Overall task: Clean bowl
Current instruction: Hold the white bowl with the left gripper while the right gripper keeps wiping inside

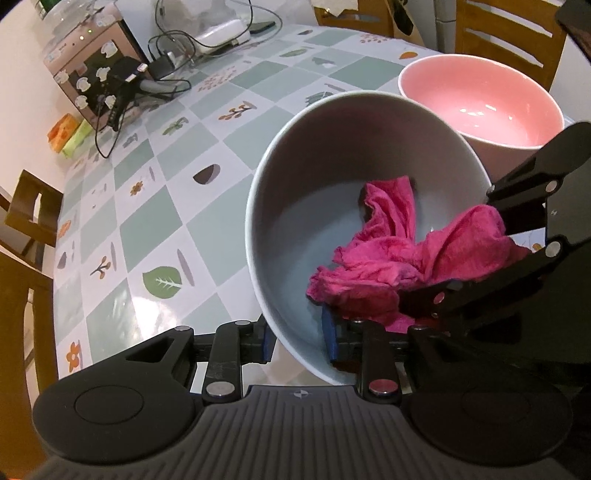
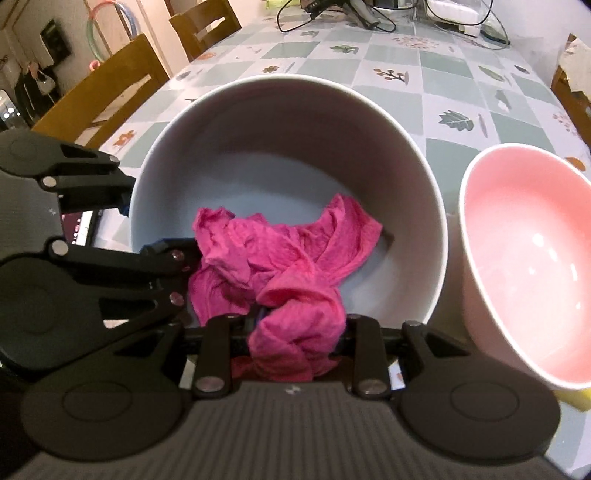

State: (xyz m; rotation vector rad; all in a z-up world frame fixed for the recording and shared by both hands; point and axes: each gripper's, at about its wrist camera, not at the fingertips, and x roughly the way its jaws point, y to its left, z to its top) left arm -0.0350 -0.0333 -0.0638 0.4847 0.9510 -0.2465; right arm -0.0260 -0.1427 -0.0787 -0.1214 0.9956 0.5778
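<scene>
A grey bowl [image 1: 295, 221] [image 2: 280, 147] is tilted up off the checked tablecloth. My left gripper [image 1: 297, 341] [image 2: 142, 229] is shut on its near rim, one blue pad outside the wall and one inside. A crumpled pink cloth [image 1: 388, 258] [image 2: 280, 251] lies against the bowl's inner floor and wall. My right gripper [image 2: 299, 325] [image 1: 450, 251] reaches into the bowl and is shut on a bunch of that cloth. The cloth hides the right gripper's pads.
A pink bowl [image 1: 480, 99] [image 2: 528, 258] stands close beside the grey one. A printed box [image 1: 85, 74] with cables and a white device [image 1: 221, 31] sit at the table's far end. Wooden chairs [image 2: 110, 85] line the table's edges.
</scene>
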